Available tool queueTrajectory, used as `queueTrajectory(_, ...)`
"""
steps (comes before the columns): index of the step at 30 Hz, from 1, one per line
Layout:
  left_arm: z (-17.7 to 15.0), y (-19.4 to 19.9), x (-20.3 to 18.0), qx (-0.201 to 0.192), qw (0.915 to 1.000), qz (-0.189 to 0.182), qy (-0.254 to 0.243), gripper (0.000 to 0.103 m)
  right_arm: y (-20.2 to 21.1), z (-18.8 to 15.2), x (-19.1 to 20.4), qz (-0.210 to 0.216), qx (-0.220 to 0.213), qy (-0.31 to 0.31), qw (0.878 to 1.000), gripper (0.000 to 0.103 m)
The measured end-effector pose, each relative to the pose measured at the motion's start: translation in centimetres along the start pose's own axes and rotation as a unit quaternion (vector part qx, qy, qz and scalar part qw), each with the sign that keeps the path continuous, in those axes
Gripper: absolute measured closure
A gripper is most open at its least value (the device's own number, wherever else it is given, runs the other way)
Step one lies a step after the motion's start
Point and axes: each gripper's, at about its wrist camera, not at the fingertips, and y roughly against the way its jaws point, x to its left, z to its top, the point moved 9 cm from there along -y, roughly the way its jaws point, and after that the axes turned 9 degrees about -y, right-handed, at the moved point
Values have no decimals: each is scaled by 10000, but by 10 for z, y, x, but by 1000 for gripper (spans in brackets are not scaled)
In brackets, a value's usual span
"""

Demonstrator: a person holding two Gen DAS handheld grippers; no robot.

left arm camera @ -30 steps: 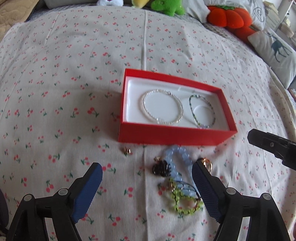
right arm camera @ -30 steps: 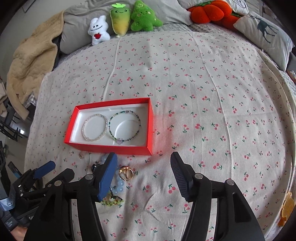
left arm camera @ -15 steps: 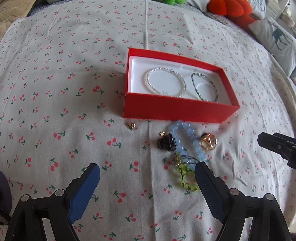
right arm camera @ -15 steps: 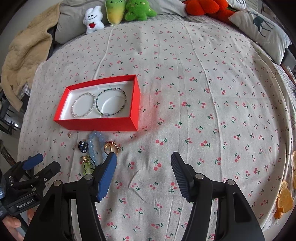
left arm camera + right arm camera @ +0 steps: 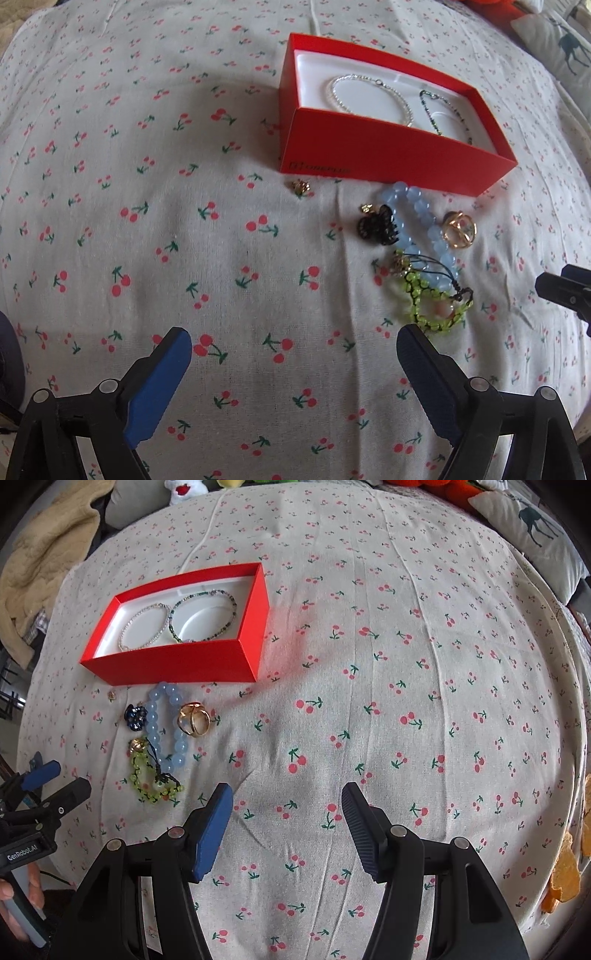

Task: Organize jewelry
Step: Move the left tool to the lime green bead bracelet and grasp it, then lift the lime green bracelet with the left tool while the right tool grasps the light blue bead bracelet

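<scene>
Bracelets (image 5: 177,624) in red box (image 5: 388,155) | left hand-held gripper (image 5: 293,343) widening, empty

From the left wrist, the near wall of the red box (image 5: 388,155) hides the near parts of the silver bracelet (image 5: 369,98) and the dark beaded bracelet (image 5: 443,110) inside it, and the faint lettering on that wall is too small to read. The small gold piece (image 5: 300,186) lying alone on the cloth is too tiny to tell what it is, and the other gripper (image 5: 565,291) is cut off by the right edge, so its jaws cannot be seen there. From the right wrist, the plush toys (image 5: 184,487) are cut by the top edge, the orange pieces (image 5: 565,871) by the right edge, and the person's hand (image 5: 18,897) by the left edge.
</scene>
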Motion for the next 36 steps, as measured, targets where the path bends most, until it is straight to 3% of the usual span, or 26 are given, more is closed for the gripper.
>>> queueTrajectory(7,1,-4,-13,-83,9979,-612,199,13,-12,0,-7,-155,128,49,9998,39)
queueTrajectory(10,7,-7,-28,-95,9964,-822,162,24,-15,1,-7,-161,166,33,9997,39)
queueTrajectory(14,12,-19,-47,23,9950,-988,115,52,-17,3,-7,-126,195,11,9997,39)
queueTrajectory(15,12,-21,-50,45,9949,-998,113,53,-17,4,-6,-118,196,17,9997,39)
queueTrajectory(18,17,-29,-61,61,9954,-953,53,59,-20,5,-3,-108,206,36,9997,39)
queueTrajectory(21,21,-34,-71,81,9950,-998,7,72,-22,3,-2,-109,229,60,9997,39)
queueTrajectory(26,22,-40,-73,117,9974,-703,-76,100,-28,6,4,-142,253,101,9995,39)
queueTrajectory(36,17,-20,-39,-78,9988,-485,-8,102,-37,16,43,184,280,154,9993,39)
